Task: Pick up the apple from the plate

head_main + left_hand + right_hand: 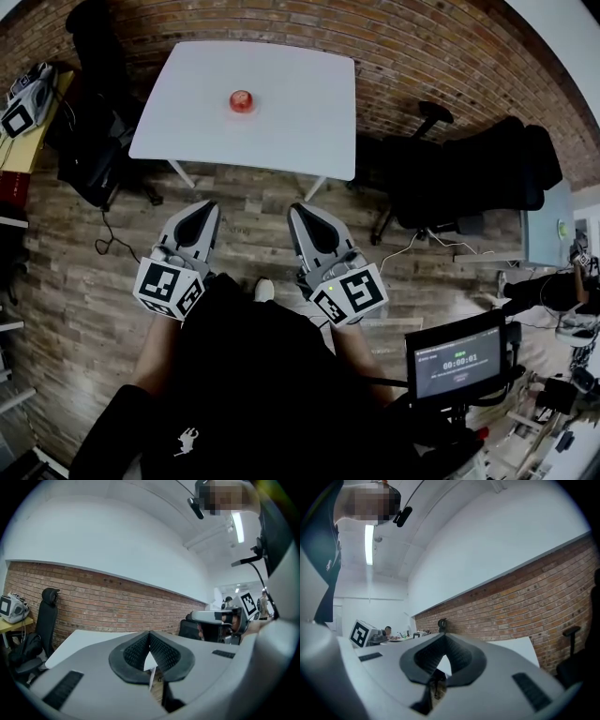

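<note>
Left forearm [155, 352] and right forearm [354, 354] are reaching forward side by side; grey plastic left gripper [201, 210] is pointing ahead, jaws pressing together on nothing; grey plastic right gripper [302, 212] is pointing the same way, jaws fully closed, empty too.

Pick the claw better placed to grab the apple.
Left, narrowly: the left claw lines up slightly closer with the apple than the right claw. Both are shut, short of the table.
</note>
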{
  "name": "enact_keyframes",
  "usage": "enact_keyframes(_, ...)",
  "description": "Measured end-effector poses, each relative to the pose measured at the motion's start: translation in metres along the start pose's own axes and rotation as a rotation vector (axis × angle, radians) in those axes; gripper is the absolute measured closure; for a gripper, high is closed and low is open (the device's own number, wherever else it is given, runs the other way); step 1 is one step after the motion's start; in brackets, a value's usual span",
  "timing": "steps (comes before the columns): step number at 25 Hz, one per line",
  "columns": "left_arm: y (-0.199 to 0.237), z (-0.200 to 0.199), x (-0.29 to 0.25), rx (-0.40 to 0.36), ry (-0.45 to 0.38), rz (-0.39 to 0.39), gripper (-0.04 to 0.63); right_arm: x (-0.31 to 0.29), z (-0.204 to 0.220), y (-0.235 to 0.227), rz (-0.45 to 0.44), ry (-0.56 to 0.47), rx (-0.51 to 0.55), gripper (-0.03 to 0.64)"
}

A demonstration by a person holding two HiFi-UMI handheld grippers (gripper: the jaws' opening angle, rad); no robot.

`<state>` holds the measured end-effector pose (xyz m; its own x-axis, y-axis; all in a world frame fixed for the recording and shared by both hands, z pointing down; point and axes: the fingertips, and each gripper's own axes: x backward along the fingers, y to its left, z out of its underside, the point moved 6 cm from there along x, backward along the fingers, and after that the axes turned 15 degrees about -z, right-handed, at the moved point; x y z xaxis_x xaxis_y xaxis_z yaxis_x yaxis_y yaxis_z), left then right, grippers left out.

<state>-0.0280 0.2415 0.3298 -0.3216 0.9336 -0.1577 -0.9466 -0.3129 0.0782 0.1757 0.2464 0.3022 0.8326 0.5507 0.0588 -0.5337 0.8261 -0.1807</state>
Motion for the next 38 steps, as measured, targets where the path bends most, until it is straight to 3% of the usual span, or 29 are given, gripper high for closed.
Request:
enact_keyframes(24, 0.014, -0.008, -0.009, 0.007, -0.024, 0.028, 0.591, -0.024, -0.01, -0.001, -0.016, -0.014, 0.02, 0.612)
enact_keyframes(38, 0.043, -0.016, -0.072, -0.008, -0.019, 0.088, 0.591, -0.07, -0.013, -0.041, 0.024, 0.005, 0.032, 0.612)
